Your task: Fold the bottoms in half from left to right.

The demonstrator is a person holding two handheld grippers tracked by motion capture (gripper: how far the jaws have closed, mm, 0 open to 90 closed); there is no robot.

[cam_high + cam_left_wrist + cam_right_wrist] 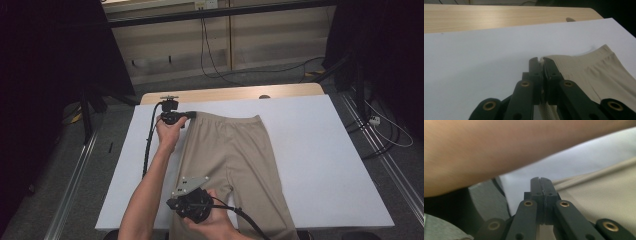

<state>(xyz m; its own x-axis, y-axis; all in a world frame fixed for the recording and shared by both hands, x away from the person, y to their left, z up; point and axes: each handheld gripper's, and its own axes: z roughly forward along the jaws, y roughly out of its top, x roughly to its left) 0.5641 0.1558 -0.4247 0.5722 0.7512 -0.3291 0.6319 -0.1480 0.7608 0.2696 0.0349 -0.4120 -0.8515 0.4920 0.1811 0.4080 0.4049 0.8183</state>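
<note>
A pair of beige trousers (230,155) lies flat on the white table (320,150), waistband toward the far side and legs running off the near edge. My left gripper (191,115) is at the waistband's far-left corner. In the left gripper view its jaws (540,60) are shut on that corner of the trousers (599,75). My right gripper (172,204) sits at the left edge of the left leg, near the table's front. In the right gripper view it (541,180) is shut, with the fabric edge (599,195) running in between the jaws.
A strip of bare wooden tabletop (230,93) runs along the far side beyond the white cover. The left forearm (499,150) crosses just above the right gripper. Cables (215,70) trail over the floor behind the table, and dark stands flank both sides.
</note>
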